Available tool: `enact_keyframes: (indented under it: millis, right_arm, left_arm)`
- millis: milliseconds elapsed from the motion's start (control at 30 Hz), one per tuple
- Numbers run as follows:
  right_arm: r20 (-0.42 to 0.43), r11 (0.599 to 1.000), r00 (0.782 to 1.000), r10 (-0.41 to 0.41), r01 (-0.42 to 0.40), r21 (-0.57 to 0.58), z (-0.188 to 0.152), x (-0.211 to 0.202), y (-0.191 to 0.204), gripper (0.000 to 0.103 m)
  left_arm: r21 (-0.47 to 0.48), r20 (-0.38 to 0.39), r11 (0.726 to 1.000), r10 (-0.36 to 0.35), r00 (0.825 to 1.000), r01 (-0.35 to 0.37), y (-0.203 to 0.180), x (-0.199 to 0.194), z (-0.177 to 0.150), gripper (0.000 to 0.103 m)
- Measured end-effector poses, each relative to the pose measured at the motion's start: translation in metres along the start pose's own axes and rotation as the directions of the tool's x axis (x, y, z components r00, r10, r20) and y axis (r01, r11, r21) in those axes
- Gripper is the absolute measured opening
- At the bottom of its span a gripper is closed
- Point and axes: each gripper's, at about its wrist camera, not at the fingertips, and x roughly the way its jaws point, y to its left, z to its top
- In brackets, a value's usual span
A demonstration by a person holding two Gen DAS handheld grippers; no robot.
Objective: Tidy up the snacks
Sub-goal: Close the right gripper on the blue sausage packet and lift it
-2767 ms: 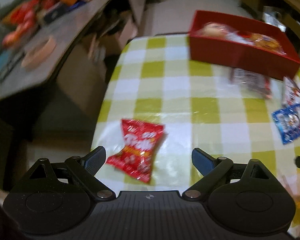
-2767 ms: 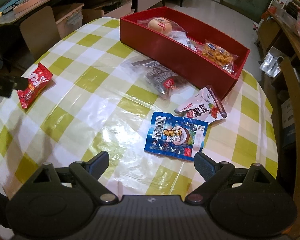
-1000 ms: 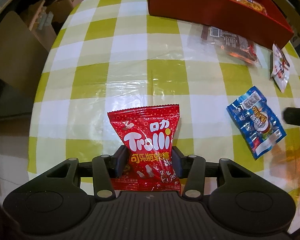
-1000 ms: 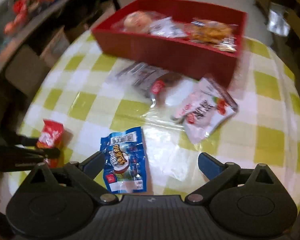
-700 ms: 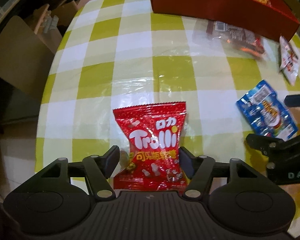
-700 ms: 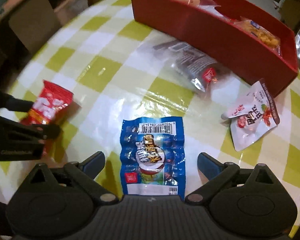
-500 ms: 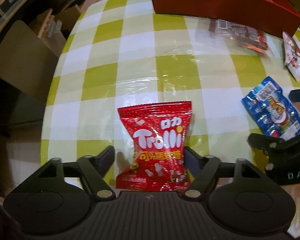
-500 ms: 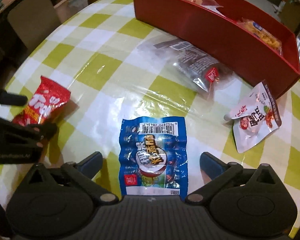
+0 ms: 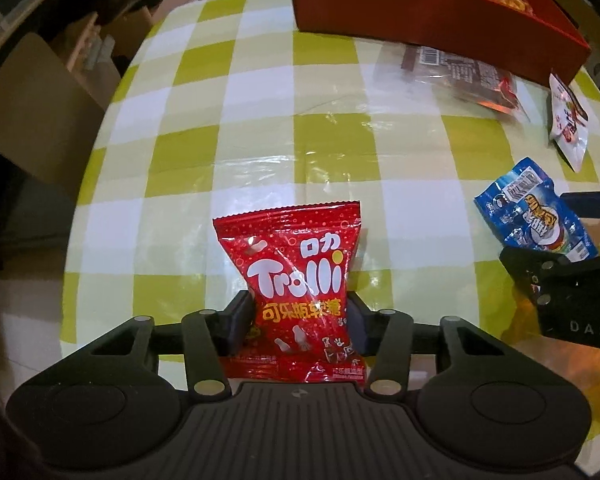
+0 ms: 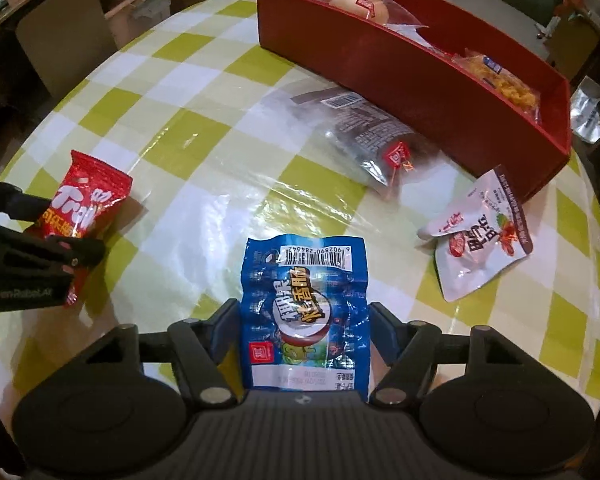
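Covering the table [image 9: 260,152] is a yellow-green checked cloth; red tray [image 10: 440,76] at far edge holds wrapped bun [image 10: 358,2] and yellow snack pack [image 10: 496,76]. Clear dark-snack bag [image 10: 372,128] lies just beside tray, white pouch [image 10: 480,240] near its right end. Left tool [image 9: 298,314] clamped on red Trolli gummy bag [image 9: 296,272], near left table edge. Right tool [image 10: 304,330] closed against blue snack packet [image 10: 304,312], front centre
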Motion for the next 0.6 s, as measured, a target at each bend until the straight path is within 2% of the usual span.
enact_keyframes:
  millis: [100, 300, 600]
  right_arm:
    - [0.02, 1.0, 1.0, 0.007, -0.007, 0.016, -0.001, -0.009, -0.004, 0.074]
    - [0.069, 0.997, 0.998, 0.0, -0.005, 0.075, 0.0, -0.027, -0.019, 0.074]
    - [0.096, 0.996, 0.995, 0.008, -0.016, 0.083, -0.002, -0.036, -0.021, 0.074]
  left_arm:
    - [0.0, 0.0, 1.0, -0.024, 1.0, 0.024, -0.002, -0.003, 0.001, 0.055]
    - [0.006, 0.035, 1.0, -0.019, 0.999, 0.019, -0.007, -0.014, 0.005, 0.055]
    - [0.008, 0.063, 1.0, -0.014, 0.998, 0.014, -0.017, -0.022, 0.013, 0.055]
